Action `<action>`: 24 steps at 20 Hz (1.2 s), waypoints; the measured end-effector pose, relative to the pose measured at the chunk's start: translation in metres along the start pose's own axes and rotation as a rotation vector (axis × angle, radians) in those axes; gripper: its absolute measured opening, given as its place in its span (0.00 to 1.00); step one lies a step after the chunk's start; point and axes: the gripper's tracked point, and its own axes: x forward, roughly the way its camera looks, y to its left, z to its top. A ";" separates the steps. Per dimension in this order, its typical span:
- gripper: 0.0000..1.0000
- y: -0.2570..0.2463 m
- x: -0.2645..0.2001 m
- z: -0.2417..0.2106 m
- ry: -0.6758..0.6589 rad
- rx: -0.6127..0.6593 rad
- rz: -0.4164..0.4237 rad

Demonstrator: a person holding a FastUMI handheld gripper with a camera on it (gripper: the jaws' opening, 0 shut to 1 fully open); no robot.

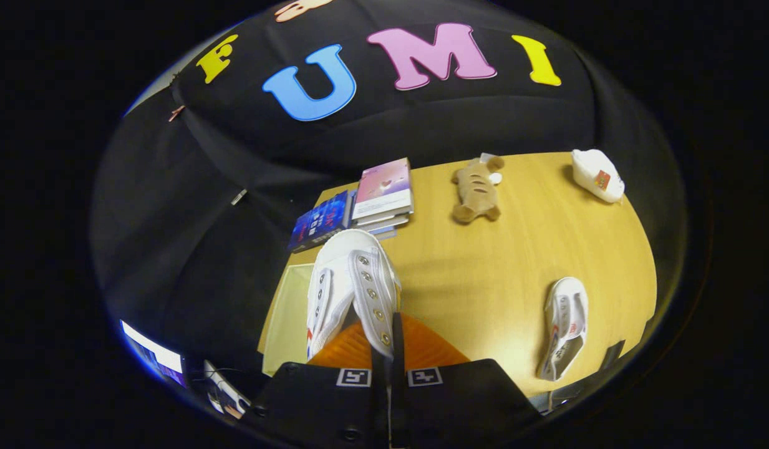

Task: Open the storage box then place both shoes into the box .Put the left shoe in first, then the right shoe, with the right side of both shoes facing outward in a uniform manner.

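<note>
My gripper is shut on a white canvas shoe, pinching the eyelet flap at its opening. The shoe hangs toe-forward above the wooden table, and its orange insole shows just ahead of the fingers. A second white shoe lies on the table off to the right of the fingers, toe pointing away. To the left of the held shoe, below it, a pale translucent surface of the storage box shows at the table's left edge. Most of the box is hidden by the shoe.
A stack of books and a blue book lie beyond the held shoe at the table's far left. A brown plush toy and a white pouch rest near the far edge. A lit screen sits low on the left.
</note>
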 end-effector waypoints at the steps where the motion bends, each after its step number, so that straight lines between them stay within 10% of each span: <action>1: 0.06 0.018 0.007 -0.007 0.029 0.000 0.016; 19: 0.07 0.089 0.144 -0.085 0.183 0.135 -0.173; 24: 0.66 0.109 0.145 -0.089 0.200 0.126 -0.068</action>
